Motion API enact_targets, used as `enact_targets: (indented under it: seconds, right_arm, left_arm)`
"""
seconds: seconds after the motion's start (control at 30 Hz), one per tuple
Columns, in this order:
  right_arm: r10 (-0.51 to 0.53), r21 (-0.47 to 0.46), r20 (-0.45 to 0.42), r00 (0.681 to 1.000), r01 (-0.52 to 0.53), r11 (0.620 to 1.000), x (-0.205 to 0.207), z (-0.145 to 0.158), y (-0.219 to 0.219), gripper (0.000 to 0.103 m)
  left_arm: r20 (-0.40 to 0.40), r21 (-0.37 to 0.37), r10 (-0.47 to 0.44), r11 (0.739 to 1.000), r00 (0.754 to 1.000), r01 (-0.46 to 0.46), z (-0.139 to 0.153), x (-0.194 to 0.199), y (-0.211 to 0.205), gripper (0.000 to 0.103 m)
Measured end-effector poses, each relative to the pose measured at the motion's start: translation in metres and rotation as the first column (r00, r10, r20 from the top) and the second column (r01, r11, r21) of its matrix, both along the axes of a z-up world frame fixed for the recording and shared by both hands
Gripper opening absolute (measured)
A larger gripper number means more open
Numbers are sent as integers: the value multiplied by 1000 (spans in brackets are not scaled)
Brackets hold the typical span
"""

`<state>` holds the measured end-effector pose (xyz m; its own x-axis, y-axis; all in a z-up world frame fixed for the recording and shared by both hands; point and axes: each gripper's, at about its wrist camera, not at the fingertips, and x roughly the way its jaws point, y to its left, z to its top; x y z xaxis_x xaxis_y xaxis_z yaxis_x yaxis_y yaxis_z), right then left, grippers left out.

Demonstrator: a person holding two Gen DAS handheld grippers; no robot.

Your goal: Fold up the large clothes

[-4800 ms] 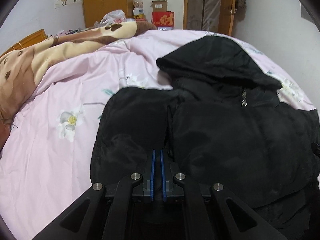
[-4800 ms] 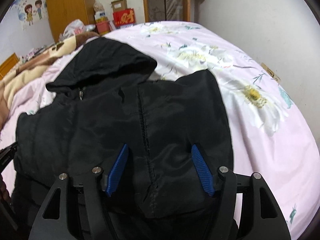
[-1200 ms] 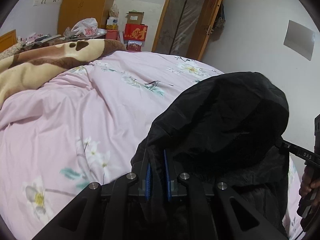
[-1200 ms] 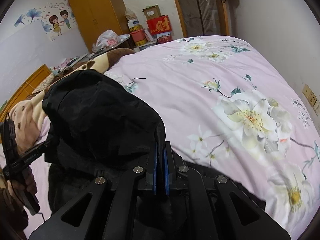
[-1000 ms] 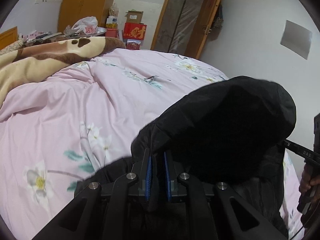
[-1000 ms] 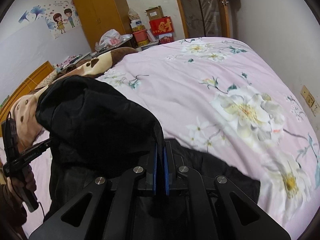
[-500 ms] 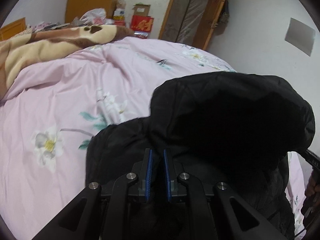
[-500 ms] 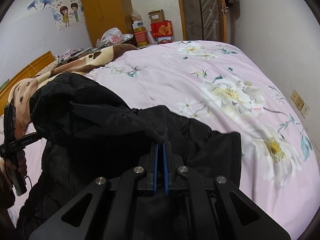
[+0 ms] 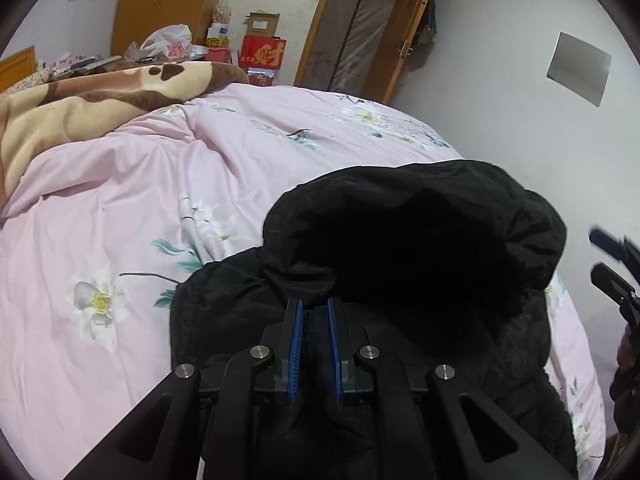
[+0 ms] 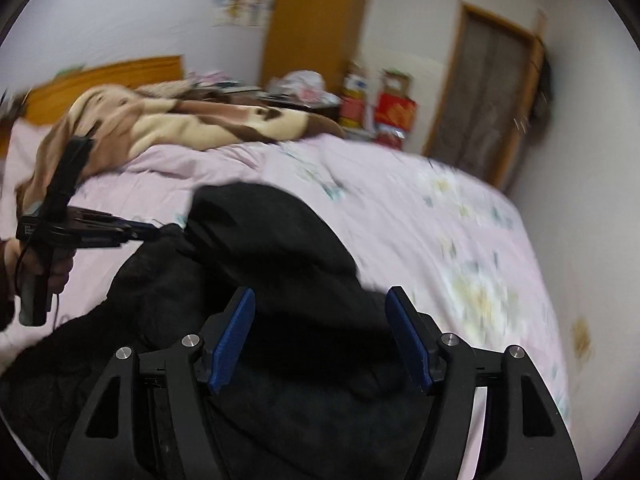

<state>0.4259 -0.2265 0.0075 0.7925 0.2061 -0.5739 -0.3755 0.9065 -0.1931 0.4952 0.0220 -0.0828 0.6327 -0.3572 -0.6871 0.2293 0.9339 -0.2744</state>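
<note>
Right hand-held gripper [image 10: 318, 338] has released the black jacket [image 10: 288, 248]; left hand-held gripper [image 9: 314, 340] grips it.

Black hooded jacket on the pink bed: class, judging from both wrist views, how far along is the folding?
Done: the black jacket lies bunched on the pink floral quilt, its hood brought down over the body. In hand: the left gripper is nearly shut, pinching fabric below the hood; the right gripper is open over the jacket, holding nothing. Left: letting go on the left and probably tidying; sleeves are hidden.
</note>
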Motion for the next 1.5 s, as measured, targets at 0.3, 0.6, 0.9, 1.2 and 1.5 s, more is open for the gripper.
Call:
enact_targets:
  seconds: [0.3,0.6,0.9,1.2,1.5]
  right_arm:
    - [131,-245,-94,987,-151,958,49,-25,76,75]
    - [30,-297,13,999,-25,954,44,-10,74,4]
    - [137,-238,-1,991,-133,962,-36,-13,70,4]
    - [130,-237,-31,991,-134,962,-59,-43,82,4]
    - [136,-303,-6,991,-131,944,-88,-57,90,4]
  left_arm:
    - [-24,67,-69,995,997,70,-8,8,-14,30]
    - [-46,154,-44,987,998,51,-17,22,-25,30]
    - [-73,92,188,979,979,-181,-8,11,37,30]
    - [-112,-170,40,984,993,-59,36,-23,23,88]
    - [-241,-3,81,996,967,-84,21,6,-36,88]
